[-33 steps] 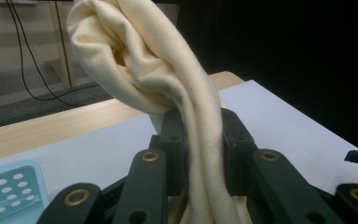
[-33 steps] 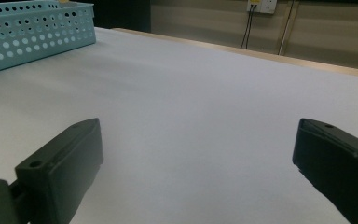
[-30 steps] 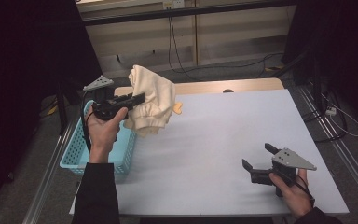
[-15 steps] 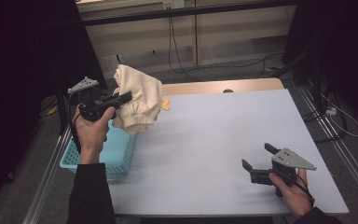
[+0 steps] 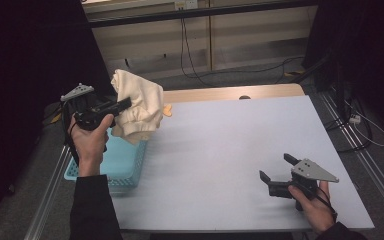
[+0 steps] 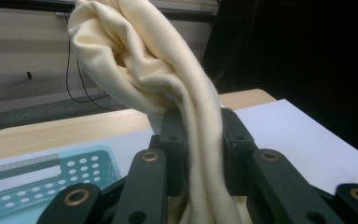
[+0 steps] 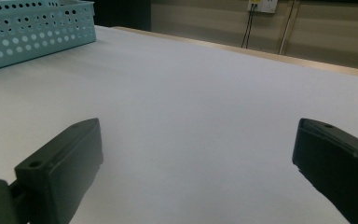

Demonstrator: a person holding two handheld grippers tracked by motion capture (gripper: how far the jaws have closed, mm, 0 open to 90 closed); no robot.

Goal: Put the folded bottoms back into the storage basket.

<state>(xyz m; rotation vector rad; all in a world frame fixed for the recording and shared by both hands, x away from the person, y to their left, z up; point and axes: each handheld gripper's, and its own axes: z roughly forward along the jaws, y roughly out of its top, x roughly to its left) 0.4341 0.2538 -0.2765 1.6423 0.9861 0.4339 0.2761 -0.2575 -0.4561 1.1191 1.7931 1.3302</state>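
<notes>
Cream cloth hangs bunched in the clamped left gripper above the blue basket, while the right gripper rests wide open, empty, on the table

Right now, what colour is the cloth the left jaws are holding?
The cloth is a plain pale cream, with no pattern. The left gripper view shows it best.

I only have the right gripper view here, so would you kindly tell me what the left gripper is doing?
Observer: The left gripper is shut on a cream cloth, held up in the air.
Operator: Thank you. Where is it relative to the basket?
Observer: The cloth hangs above the far end of the blue basket at the table's left edge.
Operator: And my own gripper?
Observer: The right gripper sits open, low at the white table's near right corner.
</notes>
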